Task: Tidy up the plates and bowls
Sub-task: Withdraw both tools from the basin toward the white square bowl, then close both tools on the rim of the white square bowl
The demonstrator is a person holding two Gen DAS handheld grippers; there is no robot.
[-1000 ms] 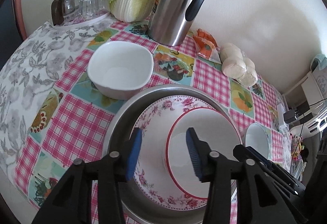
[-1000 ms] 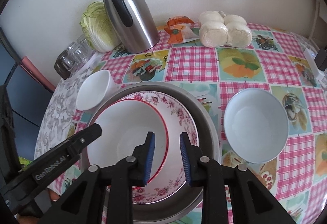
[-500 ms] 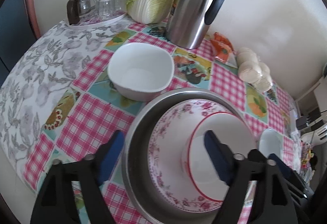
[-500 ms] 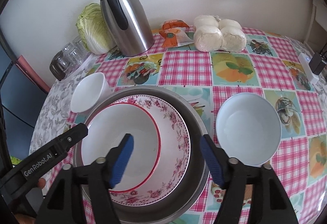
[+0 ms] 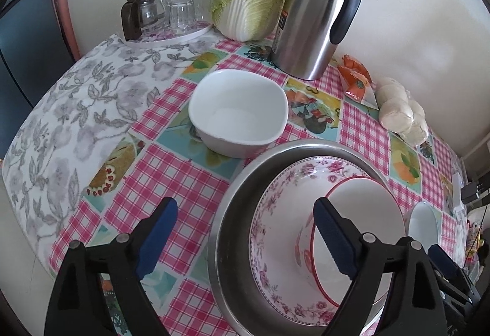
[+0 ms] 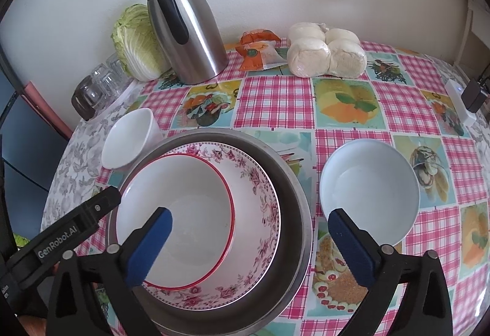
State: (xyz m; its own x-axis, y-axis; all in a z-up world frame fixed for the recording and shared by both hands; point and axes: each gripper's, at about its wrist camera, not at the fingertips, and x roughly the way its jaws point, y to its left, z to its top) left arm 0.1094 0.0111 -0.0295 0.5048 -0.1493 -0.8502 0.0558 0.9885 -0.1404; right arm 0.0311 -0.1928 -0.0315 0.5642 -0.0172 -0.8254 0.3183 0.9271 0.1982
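The big metal bowl [image 6: 294, 207] is grey and dull. Inside it, the flowery bowl [image 6: 260, 198] and the red-rimmed bowl [image 6: 183, 183] look smooth and shiny, like china. The square white bowl [image 5: 239, 115] and the round white bowl [image 6: 370, 183] are shiny too. The jug [image 6: 196, 39] is brushed metal with a black plastic handle. The tablecloth [image 6: 275, 103] looks slick, like plastic. The cups [image 5: 183, 11] are clear glass.

Black claw [image 6: 249, 245], blue ribbed pads [image 6: 150, 247]

We see our right gripper [image 6: 249, 244] spread wide above a red-rimmed white bowl [image 6: 174, 213], nested in a pink floral bowl [image 6: 260, 207] inside a steel basin [image 6: 294, 213]; a pale round bowl [image 6: 369, 189] sits beside.
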